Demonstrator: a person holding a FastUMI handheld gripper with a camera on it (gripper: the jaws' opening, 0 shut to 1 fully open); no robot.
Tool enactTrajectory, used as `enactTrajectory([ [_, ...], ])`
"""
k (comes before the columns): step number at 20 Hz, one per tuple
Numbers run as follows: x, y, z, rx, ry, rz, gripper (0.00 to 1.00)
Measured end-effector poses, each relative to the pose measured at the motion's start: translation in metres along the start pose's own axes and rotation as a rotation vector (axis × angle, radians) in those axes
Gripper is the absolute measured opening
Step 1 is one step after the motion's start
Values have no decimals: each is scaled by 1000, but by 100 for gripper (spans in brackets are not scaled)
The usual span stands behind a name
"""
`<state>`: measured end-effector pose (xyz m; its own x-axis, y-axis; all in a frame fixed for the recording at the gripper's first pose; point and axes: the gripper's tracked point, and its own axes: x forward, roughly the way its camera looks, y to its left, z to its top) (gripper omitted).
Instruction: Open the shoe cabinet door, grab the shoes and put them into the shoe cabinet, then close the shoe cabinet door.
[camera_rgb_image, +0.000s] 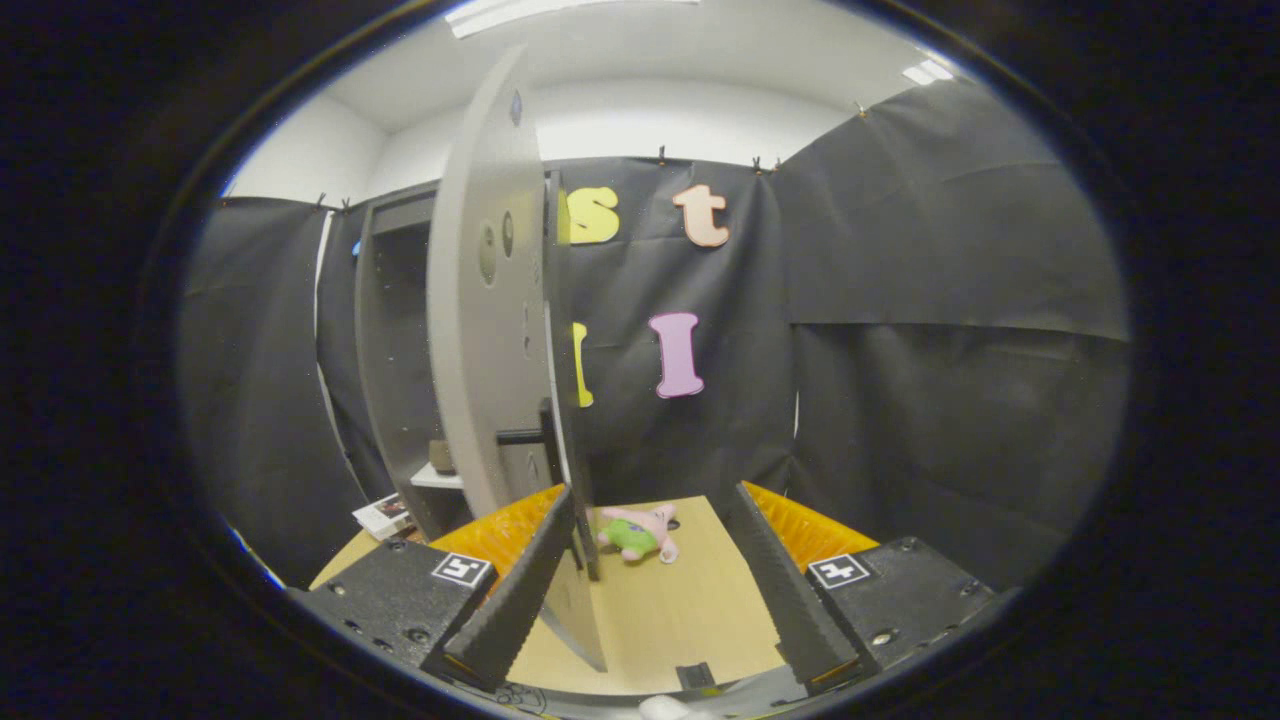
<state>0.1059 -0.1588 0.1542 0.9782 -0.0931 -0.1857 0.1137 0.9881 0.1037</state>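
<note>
The grey shoe cabinet (392, 350) stands ahead on the left, and its door (490, 300) is swung open toward me, seen almost edge-on. A black handle (520, 436) sticks out of the door's face at mid height. My gripper (655, 490) is open. The door's lower edge runs down just inside the left finger (520, 590), close to it; I cannot tell if they touch. Nothing presses against the right finger (785, 580). A small brown object (441, 456) sits on a white shelf inside the cabinet, too small to identify.
A pink and green plush toy (640, 533) lies on the wooden surface (690, 610) just beyond the fingertips. A small printed box (385, 515) lies at the cabinet's foot on the left. Black cloth walls close the booth behind and to the right.
</note>
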Motion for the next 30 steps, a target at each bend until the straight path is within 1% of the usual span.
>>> enactTrajectory([
  [3, 29, 9, -2, 2, 27, 109, 100],
  [4, 36, 7, -3, -10, 41, 121, 100],
  [6, 44, 9, -3, -27, 53, 178, 98],
  [7, 45, 16, -6, -14, 63, 221, 98],
  [9, 43, 22, -7, 6, 84, 271, 95],
  [10, 42, 25, -8, -2, 85, 292, 93],
  [16, 40, 68, -13, -6, 90, 395, 94],
  [21, 46, 105, -24, -12, 123, 416, 94],
  [25, 50, 136, -27, -40, 116, 405, 94],
  [28, 53, 167, -31, -43, 114, 415, 94],
  [30, 52, 191, -35, -47, 119, 436, 94],
])
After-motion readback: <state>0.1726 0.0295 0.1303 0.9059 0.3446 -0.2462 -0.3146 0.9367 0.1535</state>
